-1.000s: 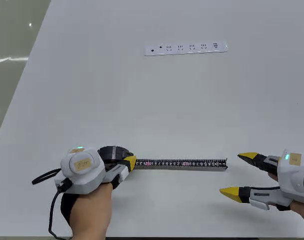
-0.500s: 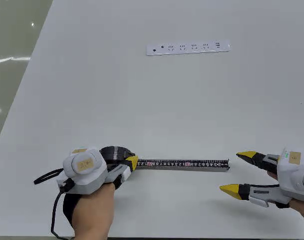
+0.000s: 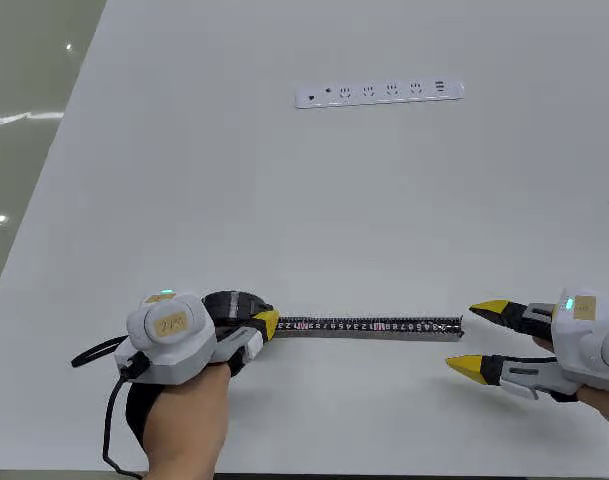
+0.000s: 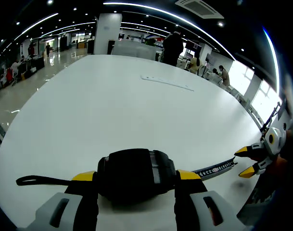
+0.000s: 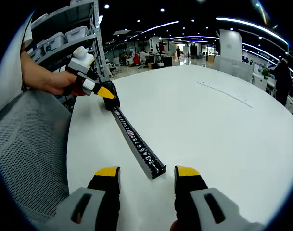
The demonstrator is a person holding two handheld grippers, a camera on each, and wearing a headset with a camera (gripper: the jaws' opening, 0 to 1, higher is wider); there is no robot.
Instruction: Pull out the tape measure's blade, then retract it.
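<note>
The tape measure [image 3: 232, 304] lay on the white table [image 3: 284, 180] at the lower left of the head view. The left gripper [image 3: 252, 335] pinched its black case from both sides, one yellow-tipped jaw on each flank. The blade [image 3: 369, 326] ran out flat along the table toward the lower right of that view. Its end hook [image 5: 158, 171] lay just ahead of the right gripper [image 3: 474, 336], whose jaws stood spread, one to each side of the hook and touching nothing. A power strip [image 3: 380, 92] sat well apart near the top of the view. The case looked compact, hard and smooth, so it probably needed a firm squeeze across its broad sides to keep it from twisting or sliding. The blade was likely thin springy metal: light, stiff along its length while flat, but apt to buckle if bent and to snap back quickly under its spring. The best hold seemed to be the hook or the strip just behind it, pinched flat between the jaws.
</note>
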